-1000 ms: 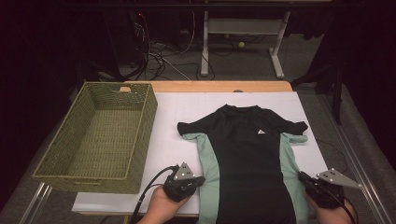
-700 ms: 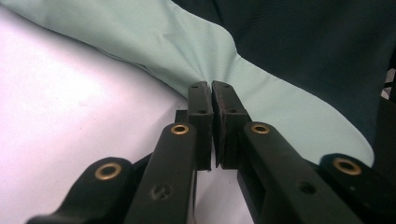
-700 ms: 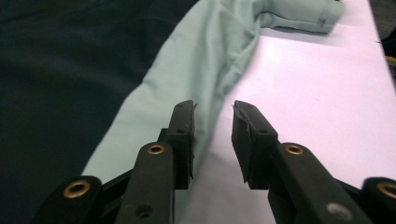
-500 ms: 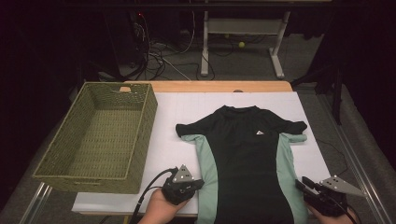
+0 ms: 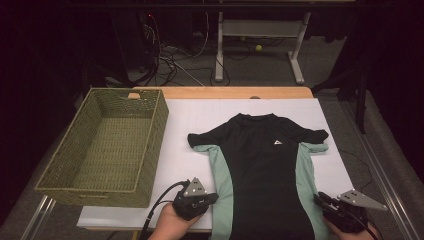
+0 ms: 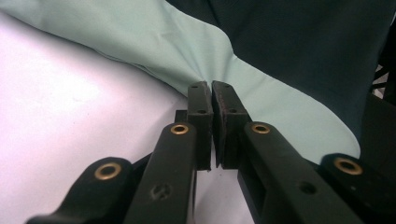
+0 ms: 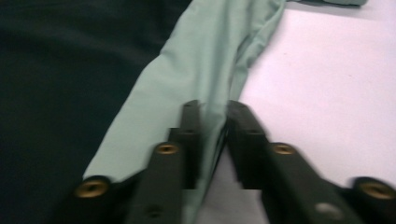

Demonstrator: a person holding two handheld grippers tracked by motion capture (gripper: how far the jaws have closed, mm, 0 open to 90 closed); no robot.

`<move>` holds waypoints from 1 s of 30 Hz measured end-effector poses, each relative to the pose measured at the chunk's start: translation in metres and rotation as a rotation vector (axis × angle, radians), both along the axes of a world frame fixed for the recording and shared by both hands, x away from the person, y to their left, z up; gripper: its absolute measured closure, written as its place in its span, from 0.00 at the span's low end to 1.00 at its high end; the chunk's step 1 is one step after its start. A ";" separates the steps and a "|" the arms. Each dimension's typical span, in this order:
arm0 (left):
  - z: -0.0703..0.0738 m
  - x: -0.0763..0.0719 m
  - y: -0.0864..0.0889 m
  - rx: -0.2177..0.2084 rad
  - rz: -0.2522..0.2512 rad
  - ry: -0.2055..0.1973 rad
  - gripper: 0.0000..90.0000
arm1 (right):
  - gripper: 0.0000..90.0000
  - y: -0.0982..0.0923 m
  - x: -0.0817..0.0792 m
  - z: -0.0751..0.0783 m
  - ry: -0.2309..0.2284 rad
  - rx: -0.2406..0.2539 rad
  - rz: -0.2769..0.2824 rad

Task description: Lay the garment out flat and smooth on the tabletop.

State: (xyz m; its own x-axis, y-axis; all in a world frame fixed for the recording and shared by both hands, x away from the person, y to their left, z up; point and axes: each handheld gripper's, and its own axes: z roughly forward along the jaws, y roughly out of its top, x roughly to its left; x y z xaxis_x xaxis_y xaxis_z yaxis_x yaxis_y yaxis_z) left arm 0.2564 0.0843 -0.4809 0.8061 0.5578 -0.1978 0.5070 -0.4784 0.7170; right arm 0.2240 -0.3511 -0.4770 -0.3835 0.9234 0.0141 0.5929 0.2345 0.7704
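Note:
A black T-shirt (image 5: 265,165) with mint-green side panels lies flat on the white table (image 5: 190,120), collar away from me. My left gripper (image 5: 214,197) is at the shirt's lower left edge. In the left gripper view its jaws (image 6: 212,93) are shut, and the green panel (image 6: 196,56) puckers at their tips. My right gripper (image 5: 320,200) is at the lower right edge. Its jaws (image 7: 214,112) have just been closing, with a raised fold of the green panel (image 7: 205,60) pinched between them.
A woven green basket (image 5: 95,192) stands on the table's left side, close to my left hand. White table shows on both sides of the shirt. Beyond the far edge are a desk frame (image 5: 260,30) and floor cables.
My right gripper has slipped a little toward the near table edge. The left gripper and the shirt have stayed where they were.

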 end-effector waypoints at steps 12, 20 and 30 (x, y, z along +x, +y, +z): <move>0.003 -0.009 0.007 -0.011 0.001 -0.008 0.91 | 0.92 0.006 -0.015 0.005 -0.015 -0.016 0.024; 0.005 0.005 0.012 -0.101 0.083 -0.081 0.54 | 0.72 -0.005 0.013 0.019 -0.097 0.013 -0.051; 0.000 0.018 0.015 -0.135 0.112 -0.086 0.08 | 0.65 -0.028 0.108 0.026 -0.073 0.010 -0.181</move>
